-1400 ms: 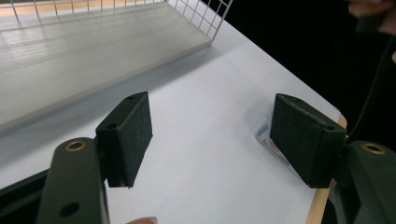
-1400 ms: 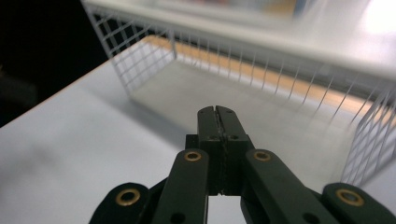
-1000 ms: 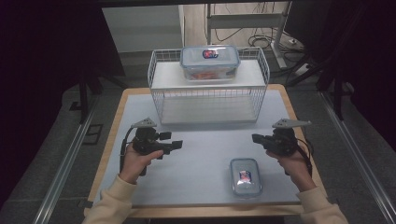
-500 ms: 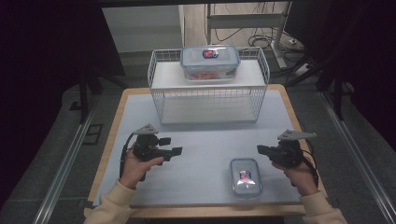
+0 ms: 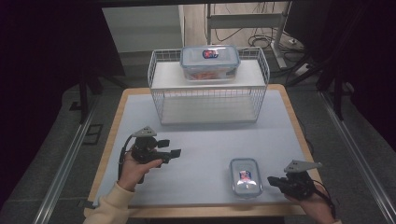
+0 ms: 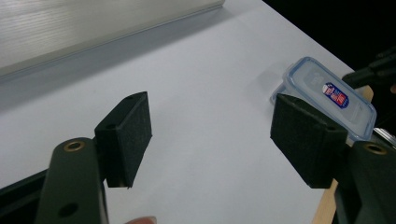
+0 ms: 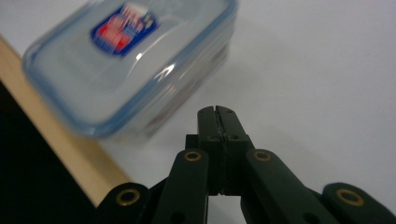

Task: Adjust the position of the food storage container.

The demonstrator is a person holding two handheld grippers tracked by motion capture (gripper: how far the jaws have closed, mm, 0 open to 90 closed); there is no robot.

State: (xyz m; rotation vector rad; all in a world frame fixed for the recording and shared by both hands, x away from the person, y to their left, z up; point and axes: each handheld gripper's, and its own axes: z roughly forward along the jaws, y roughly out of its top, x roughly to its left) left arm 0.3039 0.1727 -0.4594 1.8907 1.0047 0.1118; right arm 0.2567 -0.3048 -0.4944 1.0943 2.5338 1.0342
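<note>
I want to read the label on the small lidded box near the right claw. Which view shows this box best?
The left gripper view: the small box lies sharp there, its whole lid and label visible. In the right gripper view the small box is closer but blurred. In the high view it appears whole but tiny, beside the shut right claw.

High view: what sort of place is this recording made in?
Probably a lab or recording workspace, not a home: a wooden table with a pale blue mat, loose black cables on the floor behind, and metal floor rails alongside.
</note>
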